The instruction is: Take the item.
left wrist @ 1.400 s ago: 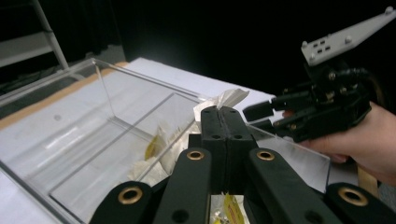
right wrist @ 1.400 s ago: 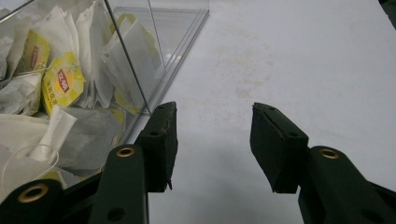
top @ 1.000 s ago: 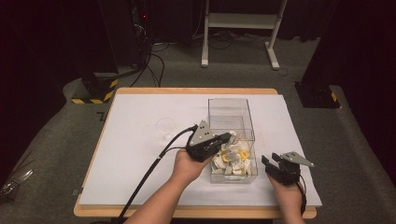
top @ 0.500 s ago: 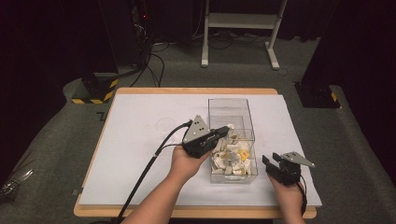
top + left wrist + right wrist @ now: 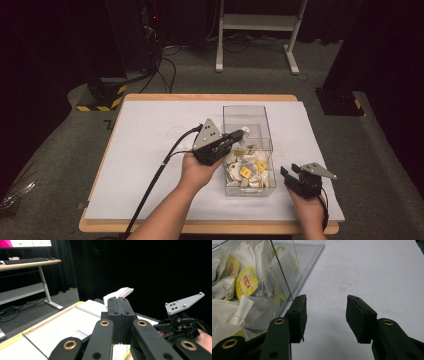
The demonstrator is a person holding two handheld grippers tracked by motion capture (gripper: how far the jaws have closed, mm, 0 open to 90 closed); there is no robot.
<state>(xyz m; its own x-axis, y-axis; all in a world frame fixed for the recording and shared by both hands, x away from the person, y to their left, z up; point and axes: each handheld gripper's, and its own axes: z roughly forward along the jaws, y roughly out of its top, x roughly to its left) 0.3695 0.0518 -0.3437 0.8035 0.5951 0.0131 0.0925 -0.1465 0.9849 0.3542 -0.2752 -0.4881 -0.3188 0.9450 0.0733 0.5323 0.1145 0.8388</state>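
Tabletop of white board on a wooden frame lies bare at the left, with a black cable trailing across it to the left tool. That tool's 2 black jaws are pressed together on 1 white paper tea bag, lifted above the clear plastic rectangular box and poking out past the jaw tips. Inside the box sits a heap of white tea bags with yellow tags, gathered at its near end. To carry this step through well, I would keep the squeeze firm, raise the bag straight until any string clears the box wall, then move it sideways without brushing the rim. Farther right, the right tool rests low beside the box's near right corner, jaws apart and holding nothing.
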